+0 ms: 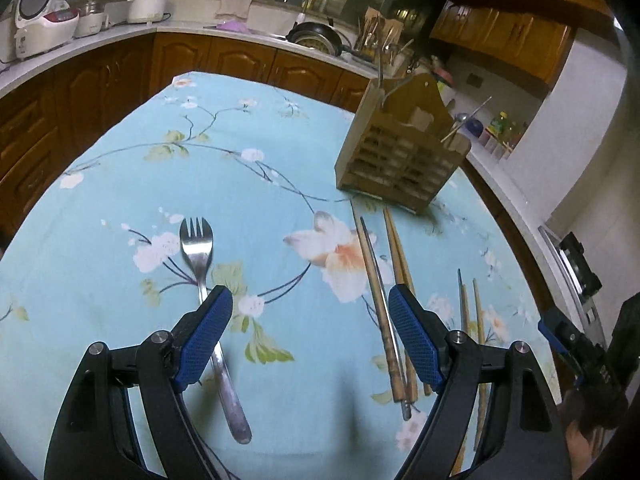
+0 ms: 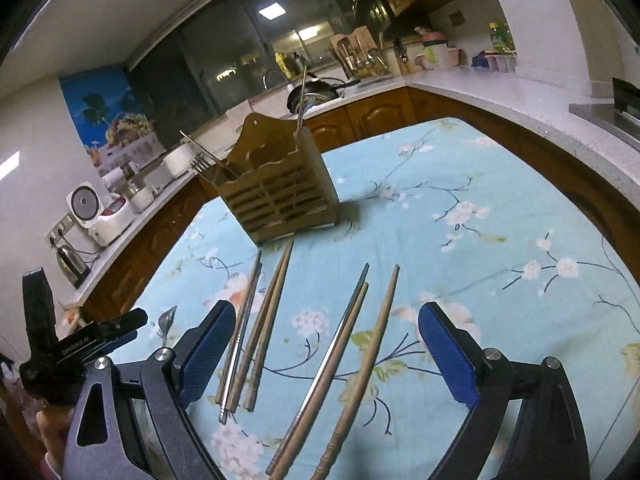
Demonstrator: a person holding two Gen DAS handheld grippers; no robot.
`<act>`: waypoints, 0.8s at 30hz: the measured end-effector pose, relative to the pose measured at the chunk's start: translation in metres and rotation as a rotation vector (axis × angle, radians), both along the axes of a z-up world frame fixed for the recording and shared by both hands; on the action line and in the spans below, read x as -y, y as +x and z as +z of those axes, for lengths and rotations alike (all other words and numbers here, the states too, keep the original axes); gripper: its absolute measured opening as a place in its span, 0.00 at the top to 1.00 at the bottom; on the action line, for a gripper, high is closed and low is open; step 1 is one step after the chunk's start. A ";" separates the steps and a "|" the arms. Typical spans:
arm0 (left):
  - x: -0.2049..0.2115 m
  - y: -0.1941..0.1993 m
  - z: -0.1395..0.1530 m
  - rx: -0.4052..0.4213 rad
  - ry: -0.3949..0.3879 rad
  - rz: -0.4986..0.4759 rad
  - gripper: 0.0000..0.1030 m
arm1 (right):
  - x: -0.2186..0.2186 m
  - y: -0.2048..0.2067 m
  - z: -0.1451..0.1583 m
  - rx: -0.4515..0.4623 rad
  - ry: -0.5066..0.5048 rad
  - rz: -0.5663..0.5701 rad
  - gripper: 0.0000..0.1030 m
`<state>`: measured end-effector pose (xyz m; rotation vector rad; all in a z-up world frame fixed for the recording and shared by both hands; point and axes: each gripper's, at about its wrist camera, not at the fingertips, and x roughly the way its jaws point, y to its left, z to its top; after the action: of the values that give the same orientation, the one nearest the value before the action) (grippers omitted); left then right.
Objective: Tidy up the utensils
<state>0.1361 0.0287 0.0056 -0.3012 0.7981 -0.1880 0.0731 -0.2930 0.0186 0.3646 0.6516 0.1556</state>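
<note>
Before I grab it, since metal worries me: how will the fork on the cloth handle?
The fork looks rigid and probably light. Its shiny, thin handle lies flat on the tablecloth, so it may slip from the tongs.

Left wrist view: fork (image 1: 208, 280) handle partly covered by the near blue finger pad (image 1: 206, 340). Right-hand chopsticks (image 1: 472, 320) run behind the gripper frame; lower ends hidden. Wooden utensil holder (image 1: 404, 148) blurred; contents of its slots cannot be made out. The other gripper (image 1: 576, 344) cut off at the right edge.

Right wrist view: nearest chopsticks (image 2: 352, 364) cut off by the bottom edge. Only the fork tip (image 2: 168, 320) shows beside the left gripper (image 2: 100, 340). Holder (image 2: 280, 192) interior hidden by its front wall.
</note>
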 end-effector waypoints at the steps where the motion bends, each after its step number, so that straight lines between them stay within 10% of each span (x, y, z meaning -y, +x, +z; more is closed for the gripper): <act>1: 0.001 0.000 -0.001 -0.002 0.003 -0.001 0.20 | 0.000 0.001 -0.001 -0.003 -0.002 0.000 0.09; 15: 0.016 0.019 -0.002 -0.034 0.061 -0.028 0.20 | -0.003 0.017 -0.003 -0.024 -0.031 0.002 0.11; 24: 0.039 0.062 -0.005 -0.079 0.091 -0.088 0.26 | -0.009 0.053 -0.015 -0.102 -0.069 0.023 0.46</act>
<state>0.1977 -0.0103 0.0006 -0.1887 0.8965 -0.2232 0.1259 -0.2838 0.0034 0.2998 0.7602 0.1368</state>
